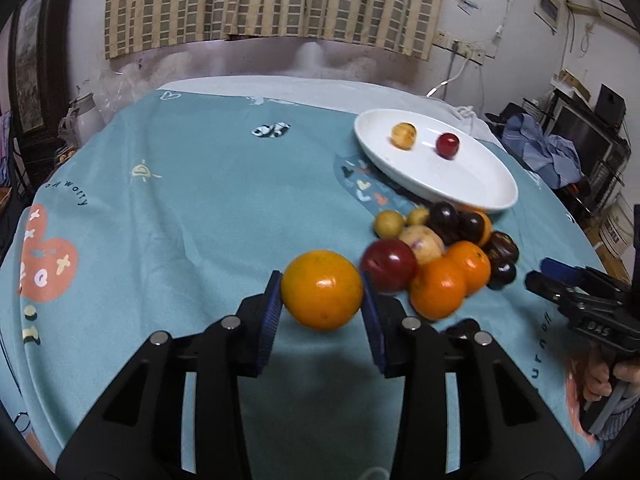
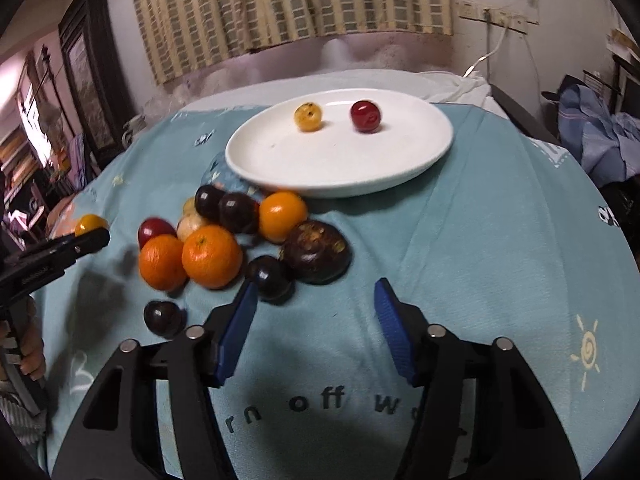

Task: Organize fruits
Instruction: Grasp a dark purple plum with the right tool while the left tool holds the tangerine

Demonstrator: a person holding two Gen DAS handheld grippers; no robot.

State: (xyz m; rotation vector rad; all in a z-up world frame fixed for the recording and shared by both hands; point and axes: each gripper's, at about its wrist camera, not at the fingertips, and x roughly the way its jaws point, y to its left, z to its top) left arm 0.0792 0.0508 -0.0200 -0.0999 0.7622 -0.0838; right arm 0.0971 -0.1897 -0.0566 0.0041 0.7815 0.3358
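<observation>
The left gripper (image 1: pixel 322 300) clamps an orange (image 1: pixel 322 290) between its blue pads, clear of the teal tablecloth (image 1: pixel 180 208). The white plate (image 1: pixel 472 184), already carrying a yellow fruit (image 1: pixel 403 135) and a red one (image 1: pixel 447 145), lies ahead and to the right, beyond the fruit pile (image 1: pixel 444 252). The right gripper (image 2: pixel 316 320) hangs empty, jaws apart, just short of a dark plum (image 2: pixel 269 278) and a brown mangosteen-like fruit (image 2: pixel 316 251); motion blur leaves its exact target uncertain. The plate sits nearer this right hand.

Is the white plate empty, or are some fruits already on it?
Not empty. The white plate holds two small fruits, a yellow fruit and a red fruit; the other fruits lie on the tablecloth.
</observation>
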